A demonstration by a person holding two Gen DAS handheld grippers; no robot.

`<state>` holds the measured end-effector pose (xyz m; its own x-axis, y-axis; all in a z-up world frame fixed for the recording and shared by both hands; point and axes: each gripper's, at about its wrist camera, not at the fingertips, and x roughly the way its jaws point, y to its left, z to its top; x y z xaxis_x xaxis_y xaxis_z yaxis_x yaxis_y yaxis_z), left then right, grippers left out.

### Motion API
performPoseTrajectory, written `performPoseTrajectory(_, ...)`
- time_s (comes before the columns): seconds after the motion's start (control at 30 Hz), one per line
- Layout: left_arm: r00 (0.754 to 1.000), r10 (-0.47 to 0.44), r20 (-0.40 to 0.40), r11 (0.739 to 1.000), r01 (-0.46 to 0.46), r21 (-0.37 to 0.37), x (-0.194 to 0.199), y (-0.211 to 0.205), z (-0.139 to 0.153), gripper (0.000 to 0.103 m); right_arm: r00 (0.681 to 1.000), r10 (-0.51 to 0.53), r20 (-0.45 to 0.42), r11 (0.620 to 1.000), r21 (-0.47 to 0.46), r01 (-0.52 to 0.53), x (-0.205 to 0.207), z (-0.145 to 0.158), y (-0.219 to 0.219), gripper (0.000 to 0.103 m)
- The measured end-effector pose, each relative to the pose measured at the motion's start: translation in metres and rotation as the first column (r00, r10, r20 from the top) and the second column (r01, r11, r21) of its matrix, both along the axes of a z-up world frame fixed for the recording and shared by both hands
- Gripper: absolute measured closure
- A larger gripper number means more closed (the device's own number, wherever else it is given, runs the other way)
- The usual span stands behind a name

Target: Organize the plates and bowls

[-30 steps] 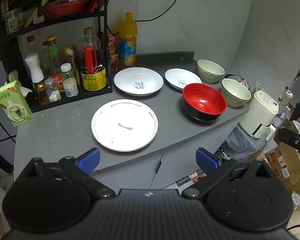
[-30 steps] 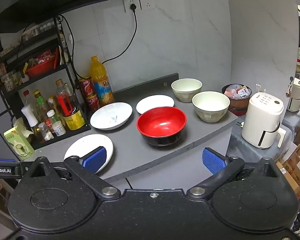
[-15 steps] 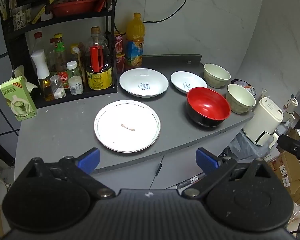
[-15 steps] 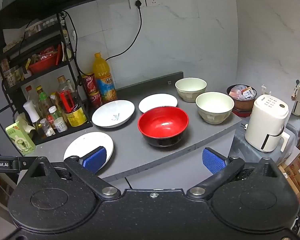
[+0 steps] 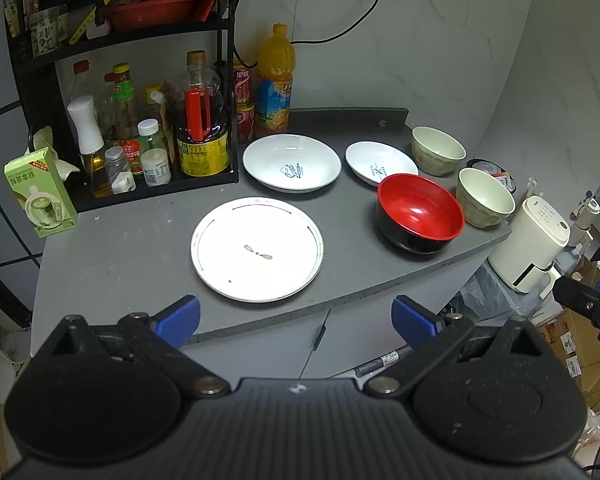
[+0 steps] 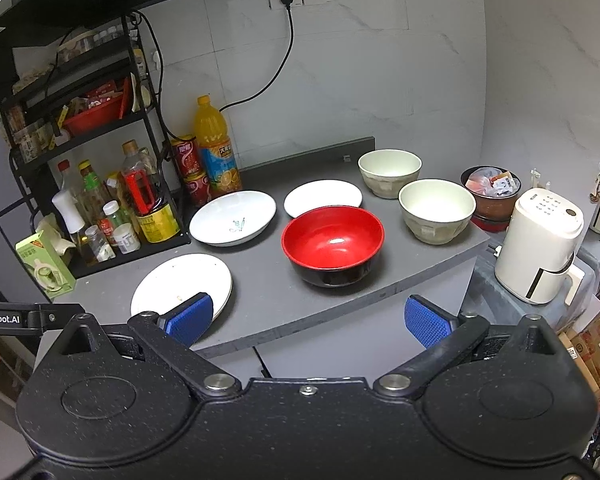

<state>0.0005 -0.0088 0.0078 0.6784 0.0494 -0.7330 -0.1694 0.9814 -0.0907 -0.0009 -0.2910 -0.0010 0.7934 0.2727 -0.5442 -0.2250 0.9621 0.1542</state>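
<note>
Three white plates and three bowls sit apart on the grey table (image 5: 140, 240): a flat round white plate (image 5: 257, 255) in front, a red-and-black bowl (image 6: 333, 245) right of it. Left gripper (image 5: 296, 317) and right gripper (image 6: 307, 317) hover before the table edge, jaws wide apart, empty.

Grey countertop (image 5: 140, 240), rounded front edge, over grey cabinet doors. On it: flat white plate (image 5: 257, 249) near the front; deep white plate (image 5: 292, 162) behind it; small white plate (image 5: 380, 162) to the right; red-and-black bowl (image 5: 419, 212) in front of that; two cream bowls (image 5: 437, 155) (image 5: 485, 197) at the right end. Black condiment rack (image 5: 156, 188) at left rear, green carton (image 5: 40, 194) beside it, orange soda bottle (image 5: 275, 80) and red cans (image 5: 242, 88) by the wall.
</note>
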Motion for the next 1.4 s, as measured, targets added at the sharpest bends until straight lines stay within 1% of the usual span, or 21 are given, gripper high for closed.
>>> performPoseTrajectory(0.63,1.000,0.006,0.002,1.000,-0.006,0.008,-0.010,0.003,0.004,0.002,1.000,0.014,-0.020,1.000,-0.014,-0.014,-0.007,0.000,0.008,0.000)
performPoseTrajectory(0.8,1.000,0.011,-0.001,1.000,-0.011,0.004,-0.014,0.006,0.005,0.002,1.000,0.009,-0.027,1.000,-0.003,-0.009,-0.010,0.001,0.008,0.000)
performPoseTrajectory(1.03,1.000,0.003,-0.010,1.000,-0.003,0.001,-0.017,0.008,0.007,0.002,1.000,0.000,-0.029,1.000,-0.016,0.000,-0.014,0.001,0.009,0.000)
performPoseTrajectory(1.4,1.000,0.004,-0.015,1.000,-0.004,0.011,-0.013,0.008,0.013,0.002,0.999,0.001,-0.048,1.000,-0.016,-0.002,-0.007,0.003,0.014,0.000)
